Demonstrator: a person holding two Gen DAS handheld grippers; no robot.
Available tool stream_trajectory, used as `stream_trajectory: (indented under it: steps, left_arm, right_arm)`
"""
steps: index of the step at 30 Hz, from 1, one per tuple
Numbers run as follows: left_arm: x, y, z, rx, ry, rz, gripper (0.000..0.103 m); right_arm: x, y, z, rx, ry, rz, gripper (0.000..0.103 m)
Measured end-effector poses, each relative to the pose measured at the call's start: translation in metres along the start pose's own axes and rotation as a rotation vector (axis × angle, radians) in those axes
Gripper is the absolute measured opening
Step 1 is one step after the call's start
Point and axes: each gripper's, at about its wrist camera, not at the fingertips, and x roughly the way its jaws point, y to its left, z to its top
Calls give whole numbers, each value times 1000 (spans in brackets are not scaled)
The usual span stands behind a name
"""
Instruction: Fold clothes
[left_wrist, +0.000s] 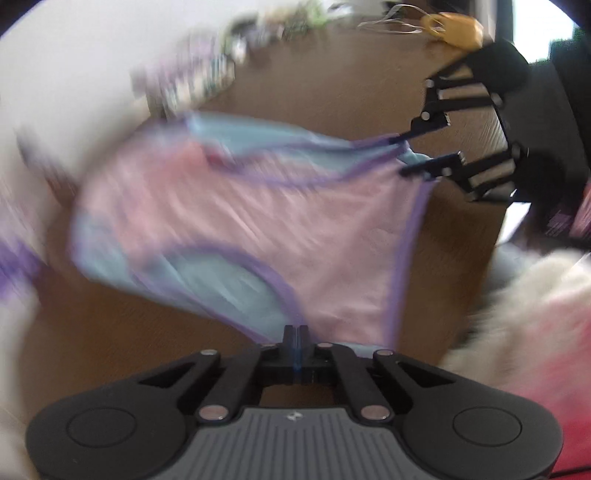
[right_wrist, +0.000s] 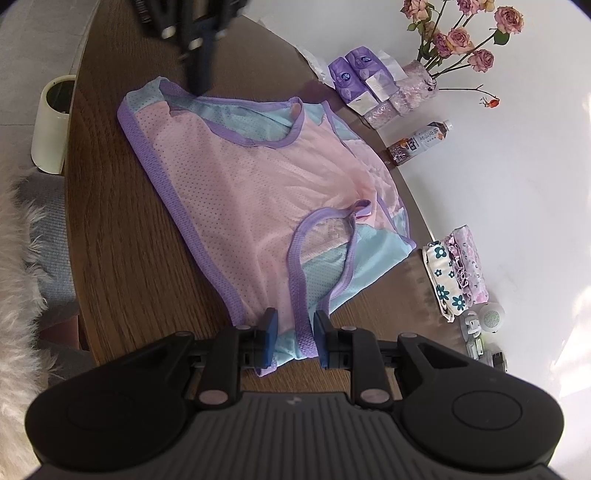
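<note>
Mesh vest (right_wrist: 236, 192) in pink, pale blue back panel and purple binding, is lying spread on the brown wood-grain tabletop (right_wrist: 122, 236), its neckline at the far end and its hem toward the near edge in the right wrist view; the right gripper (right_wrist: 294, 334) is sitting at the near shoulder strap with its blue-padded fingers (right_wrist: 271, 325) parted, the purple-edged fabric lying between them but not pinched; in the left wrist view, heavily blurred, the left gripper (left_wrist: 295, 332) is showing its fingers clenched together on the garment's edge, a thin sliver of pale blue cloth caught in the seam between them; the same left gripper (right_wrist: 199, 70) is appearing dark and smeared at the far end of the vest in the right wrist view, over the far shoulder strap; beyond the wood, on the white surface (right_wrist: 498, 192) to the right, purple tissue packs (right_wrist: 354, 77), a vase of dried pink roses (right_wrist: 458, 37), a brown drink bottle lying on its side (right_wrist: 419, 142) and a small stack of folded floral cloths (right_wrist: 456, 273) are resting well apart from the vest; a cream cylindrical bin (right_wrist: 53, 123) is standing off the left edge of the table, near a white fluffy rug (right_wrist: 18, 266).
</note>
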Motion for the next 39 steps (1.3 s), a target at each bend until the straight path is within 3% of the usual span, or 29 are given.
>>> stream_trajectory:
  steps: [4, 5, 6, 10, 13, 18, 25, 27, 29, 35, 39]
  left_arm:
    - [-9, 2, -1, -5, -11, -6, 2]
    - [-9, 4, -4, -23, 1, -24, 5]
    - [-10, 6, -8, -39, 7, -35, 7]
    - [-9, 6, -21, -85, 10, -57, 10]
    - [-6, -1, -26, -73, 7, -74, 10]
    - [-3, -13, -33, 28, 1, -72, 10]
    - [-2, -13, -40, 102, -40, -96, 10]
    - [-3, -14, -40, 131, -49, -101, 10]
    - [-3, -14, -41, 155, -56, -107, 11]
    - [-4, -11, -43, 290, -84, -114, 27]
    - [0, -5, -40, 401, -77, -161, 27]
  right_arm:
    - [-2, -5, 4, -20, 11, 17, 24]
    - [-6, -9, 6, -16, 4, 23, 31]
    - [-12, -15, 9, -5, -15, 27, 35]
    - [-32, -29, 38, 18, -169, 83, 35]
    - [-26, -17, 66, -70, -249, 161, 35]
    - [-3, 9, 104, -254, -298, 278, 34]
    - [13, 15, 131, -423, -242, 451, 34]
    - [16, 16, 133, -457, -220, 486, 25]
    - [18, 14, 135, -469, -208, 513, 24]
    - [21, 8, 141, -485, -176, 587, 15]
    - [27, 1, 150, -513, -138, 656, 15]
